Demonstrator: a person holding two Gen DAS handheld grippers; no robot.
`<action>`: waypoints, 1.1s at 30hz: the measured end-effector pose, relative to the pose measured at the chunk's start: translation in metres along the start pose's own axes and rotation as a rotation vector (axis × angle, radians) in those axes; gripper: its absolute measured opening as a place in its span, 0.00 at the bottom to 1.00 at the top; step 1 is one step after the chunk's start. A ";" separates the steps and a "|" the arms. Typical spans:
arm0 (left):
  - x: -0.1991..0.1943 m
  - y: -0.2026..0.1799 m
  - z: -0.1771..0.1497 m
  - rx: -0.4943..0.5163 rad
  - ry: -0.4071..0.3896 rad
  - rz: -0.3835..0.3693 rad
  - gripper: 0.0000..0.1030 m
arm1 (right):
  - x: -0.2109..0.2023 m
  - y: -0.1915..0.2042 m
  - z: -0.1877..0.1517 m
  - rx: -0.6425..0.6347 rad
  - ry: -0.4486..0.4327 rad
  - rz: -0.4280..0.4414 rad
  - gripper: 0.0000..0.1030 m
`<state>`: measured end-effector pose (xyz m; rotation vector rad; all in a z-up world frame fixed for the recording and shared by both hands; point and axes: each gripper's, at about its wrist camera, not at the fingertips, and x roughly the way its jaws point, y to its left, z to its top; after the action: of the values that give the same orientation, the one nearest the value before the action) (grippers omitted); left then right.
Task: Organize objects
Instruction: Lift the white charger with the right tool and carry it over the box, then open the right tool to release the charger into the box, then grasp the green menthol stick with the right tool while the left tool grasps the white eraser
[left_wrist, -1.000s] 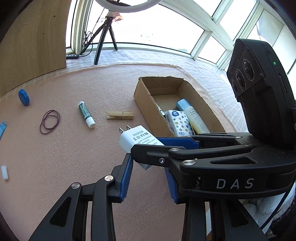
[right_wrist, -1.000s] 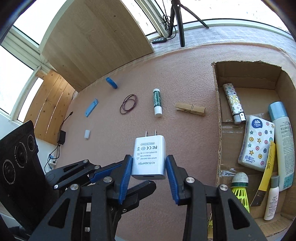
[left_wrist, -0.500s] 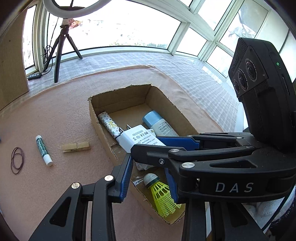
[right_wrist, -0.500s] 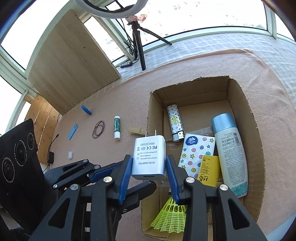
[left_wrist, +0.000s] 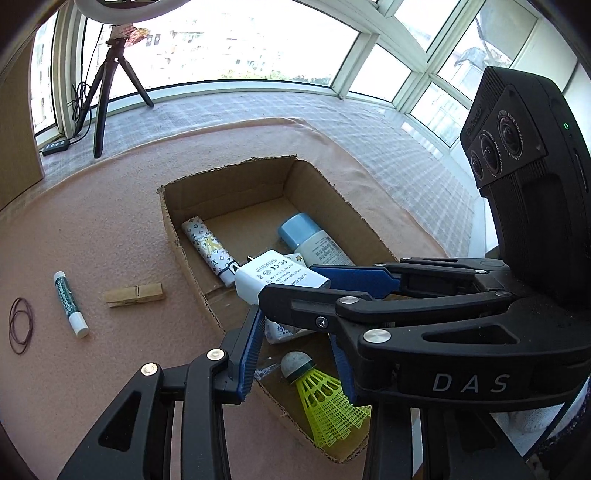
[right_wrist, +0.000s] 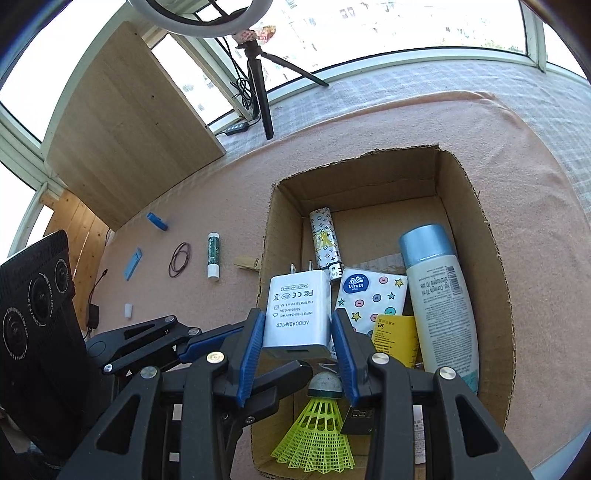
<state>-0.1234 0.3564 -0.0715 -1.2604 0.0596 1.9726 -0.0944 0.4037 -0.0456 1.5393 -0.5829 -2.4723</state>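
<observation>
My right gripper (right_wrist: 298, 328) is shut on a white AC adapter (right_wrist: 299, 308), prongs pointing away, held above the near left part of the open cardboard box (right_wrist: 495, 254). The adapter also shows in the left wrist view (left_wrist: 275, 278), with the right gripper crossing in front of my left gripper (left_wrist: 295, 354). My left gripper is open and empty, just beneath it over the box (left_wrist: 173, 229). The box holds a patterned lighter (right_wrist: 325, 240), a tissue pack (right_wrist: 373, 299), a blue-capped bottle (right_wrist: 439, 295), a yellow packet (right_wrist: 395, 334) and a yellow shuttlecock (right_wrist: 317, 435).
On the pink mat left of the box lie a wooden clothespin (left_wrist: 133, 294), a green glue stick (left_wrist: 70, 302), a rubber band (left_wrist: 20, 325), a blue cap (right_wrist: 157, 221), a blue strip (right_wrist: 132, 263) and a small white piece (right_wrist: 128, 310). A tripod (right_wrist: 258, 81) stands at the back.
Both grippers have moved right from over the mat to above the box, the right one carrying the adapter. The box contents now lie directly below.
</observation>
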 end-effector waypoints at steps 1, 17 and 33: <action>0.001 0.001 -0.001 0.000 0.009 0.009 0.59 | -0.001 0.002 0.000 -0.011 -0.010 -0.004 0.44; -0.033 0.026 -0.021 -0.024 -0.026 0.080 0.65 | -0.002 0.018 0.003 -0.044 -0.065 -0.095 0.73; -0.104 0.128 -0.066 -0.208 -0.068 0.241 0.65 | 0.019 0.079 0.006 -0.107 -0.083 -0.050 0.73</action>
<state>-0.1329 0.1791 -0.0682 -1.3692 -0.0302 2.2751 -0.1129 0.3269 -0.0263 1.4350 -0.4210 -2.5696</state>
